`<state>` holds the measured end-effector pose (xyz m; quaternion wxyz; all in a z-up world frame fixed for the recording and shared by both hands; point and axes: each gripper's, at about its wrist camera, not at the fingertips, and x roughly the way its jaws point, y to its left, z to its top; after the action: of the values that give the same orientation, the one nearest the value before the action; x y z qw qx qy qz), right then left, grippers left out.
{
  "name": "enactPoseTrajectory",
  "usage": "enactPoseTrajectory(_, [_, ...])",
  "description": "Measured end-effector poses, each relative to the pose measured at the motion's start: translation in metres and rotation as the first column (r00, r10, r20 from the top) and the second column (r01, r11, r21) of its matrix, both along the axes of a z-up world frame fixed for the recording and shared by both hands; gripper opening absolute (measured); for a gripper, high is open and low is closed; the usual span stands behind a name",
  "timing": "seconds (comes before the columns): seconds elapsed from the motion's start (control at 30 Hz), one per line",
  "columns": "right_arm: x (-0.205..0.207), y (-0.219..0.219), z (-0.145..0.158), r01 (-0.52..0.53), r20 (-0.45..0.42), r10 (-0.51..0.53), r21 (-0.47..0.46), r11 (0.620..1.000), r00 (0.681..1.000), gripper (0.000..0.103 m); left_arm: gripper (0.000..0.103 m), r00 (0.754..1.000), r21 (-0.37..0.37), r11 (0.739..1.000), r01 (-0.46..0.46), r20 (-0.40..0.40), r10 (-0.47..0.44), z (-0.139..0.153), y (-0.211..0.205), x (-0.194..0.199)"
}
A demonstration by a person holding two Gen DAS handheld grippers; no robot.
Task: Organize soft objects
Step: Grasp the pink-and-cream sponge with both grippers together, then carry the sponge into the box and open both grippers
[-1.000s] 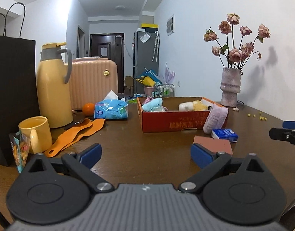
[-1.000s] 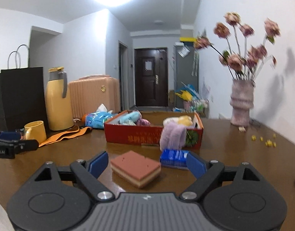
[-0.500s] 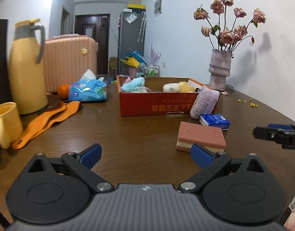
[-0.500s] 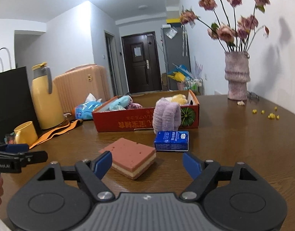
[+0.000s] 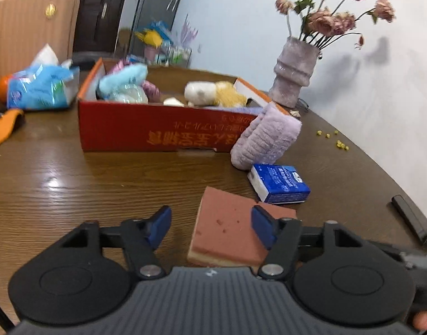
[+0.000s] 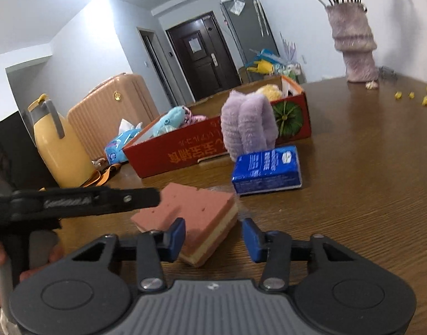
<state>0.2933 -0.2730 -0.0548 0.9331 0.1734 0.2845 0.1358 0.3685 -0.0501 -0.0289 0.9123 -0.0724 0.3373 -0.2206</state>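
Dark wooden counter point(image 5: 74, 184), glossy, under white walls; brown door point(image 6: 202, 55) at the far end. Pink sponge point(image 5: 227, 229) flat on the counter, near the red box point(image 5: 157, 134) of soft toys. Left tool point(image 5: 210, 223) closing, sponge between the jaws, not yet pressed. Right tool point(image 6: 212, 236) closing too, over the sponge corner, not gripping.

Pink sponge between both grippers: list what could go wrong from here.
1. Both the left gripper and the right gripper are closing around the same pink sponge; neither presses it yet, and they might collide or tug against each other.
2. Only a corner sits inside the right gripper, so its grip may slip.
3. The blue tissue pack lies close behind the sponge and could get pushed.
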Motion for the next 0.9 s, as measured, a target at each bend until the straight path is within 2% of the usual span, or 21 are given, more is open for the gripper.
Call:
enactPoseTrajectory(0.07, [0.005,-0.001,-0.003,-0.01,0.001,0.01,0.026,1.0,1.0,0.042,0.04,0.999,-0.03,0.999,0.009,-0.047,-0.011,-0.004,0.0,0.008])
enactPoseTrajectory(0.2, [0.013,-0.005,-0.006,-0.012,-0.012,0.013,0.079,0.997,1.0,0.035,0.031,0.997,-0.056,0.998,0.016,-0.069,-0.02,-0.006,0.002,0.006])
enactPoseTrajectory(0.23, [0.015,-0.008,-0.007,-0.015,-0.017,0.017,0.108,0.994,1.0,0.029,0.031,0.997,-0.062,0.998,0.014,-0.08,-0.019,-0.006,0.002,0.003])
enactPoseTrajectory(0.3, [0.016,-0.01,-0.008,-0.016,-0.03,0.021,0.144,0.989,0.999,0.028,0.03,0.997,-0.053,0.999,0.009,-0.079,-0.013,-0.002,0.003,-0.005])
enactPoseTrajectory(0.53, [0.0,0.0,-0.002,-0.081,-0.034,0.085,0.096,0.992,0.996,0.026,0.03,0.995,-0.057,0.998,-0.005,-0.096,-0.001,-0.002,0.019,-0.043])
enactPoseTrajectory(0.9, [-0.037,-0.005,0.003,-0.107,-0.058,0.111,0.081,0.991,0.992,0.026,0.03,0.994,-0.061,0.998,0.001,-0.112,-0.008,0.0,0.016,-0.082])
